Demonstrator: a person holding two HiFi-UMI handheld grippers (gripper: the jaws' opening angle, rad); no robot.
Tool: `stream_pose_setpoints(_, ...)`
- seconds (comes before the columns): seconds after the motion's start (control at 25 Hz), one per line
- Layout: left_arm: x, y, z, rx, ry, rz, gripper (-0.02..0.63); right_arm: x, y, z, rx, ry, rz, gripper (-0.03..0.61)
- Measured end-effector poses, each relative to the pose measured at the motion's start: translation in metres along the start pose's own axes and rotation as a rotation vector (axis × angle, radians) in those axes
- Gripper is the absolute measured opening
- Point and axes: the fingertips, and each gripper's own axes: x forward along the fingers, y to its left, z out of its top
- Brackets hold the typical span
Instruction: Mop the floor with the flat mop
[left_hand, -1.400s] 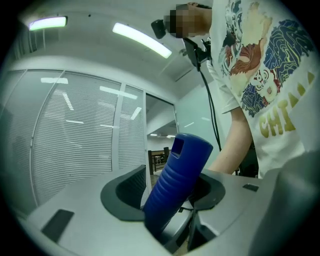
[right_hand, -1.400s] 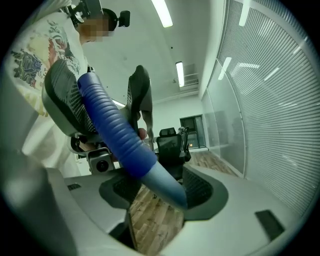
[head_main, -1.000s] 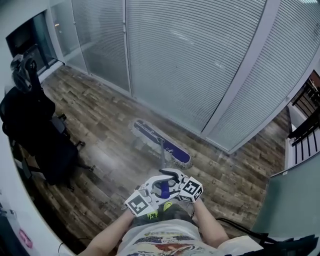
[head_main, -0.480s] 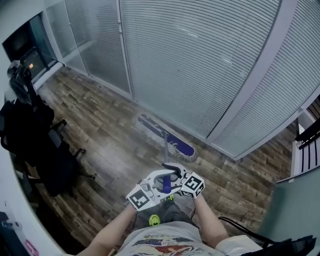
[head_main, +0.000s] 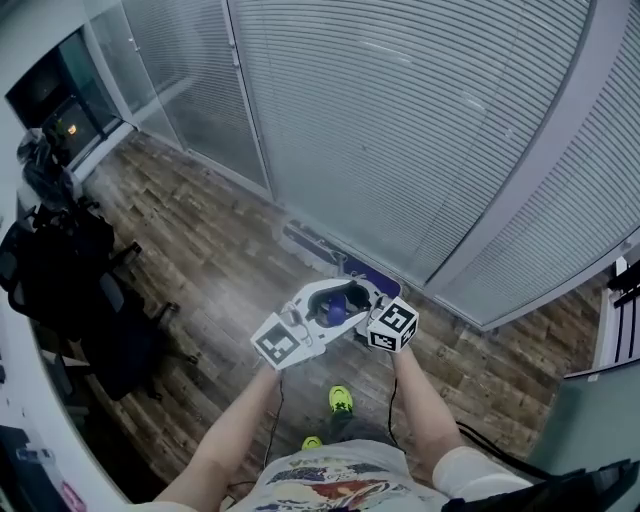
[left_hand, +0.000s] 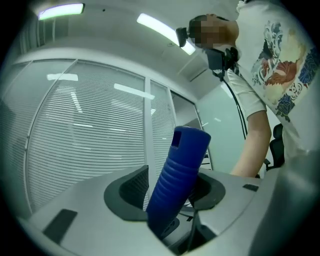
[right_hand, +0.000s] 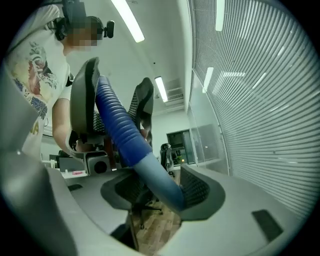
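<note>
The flat mop's head (head_main: 310, 243), blue-purple with a pale fringe, lies on the wood floor at the foot of the glass wall, partly hidden behind my grippers. Its blue ribbed handle (head_main: 335, 310) rises between both grippers, which meet in front of me. My left gripper (head_main: 318, 303) has the handle (left_hand: 180, 165) between its jaws; they have just been opening a little, but both pads still touch it. My right gripper (head_main: 352, 300) holds the same handle (right_hand: 125, 135) slanting across its jaws, which have just been closing on it.
A glass wall with shut blinds (head_main: 400, 130) runs across the far side. Black office chairs draped with dark clothing (head_main: 70, 280) stand at the left. My green shoes (head_main: 341, 400) are on the wood floor (head_main: 210, 260) below the grippers. A dark screen (head_main: 45, 95) sits far left.
Both grippers have moved forward with the handle, toward the glass wall. The mop head has slid up to the wall's foot and is now half hidden behind the grippers.
</note>
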Motion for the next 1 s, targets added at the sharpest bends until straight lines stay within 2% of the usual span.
stream_pose_setpoints(0.16, -0.006, 0.008, 0.005, 0.003, -0.011, 0.028, 0.209, 0.009, 0.003, 0.003, -0.009, 0.020, 0.040, 0.227)
stream_pose_setpoints(0.36, -0.020, -0.037, -0.016, -0.014, 0.083, 0.017, 0.202, -0.008, 0.037, -0.021, -0.001, 0.088, 0.045, 0.229)
stream_pose_setpoints(0.48, -0.032, -0.071, -0.019, 0.005, 0.124, -0.002, 0.199, -0.020, 0.067, -0.034, -0.003, 0.119, 0.042, 0.229)
stream_pose_setpoints(0.68, -0.066, -0.131, -0.005, 0.016, 0.122, -0.029, 0.199, -0.033, 0.133, -0.044, -0.011, 0.137, 0.049, 0.229)
stream_pose_setpoints(1.0, -0.147, -0.253, 0.019, 0.041, 0.152, -0.076, 0.199, -0.057, 0.275, -0.065, -0.017, 0.131, 0.038, 0.229)
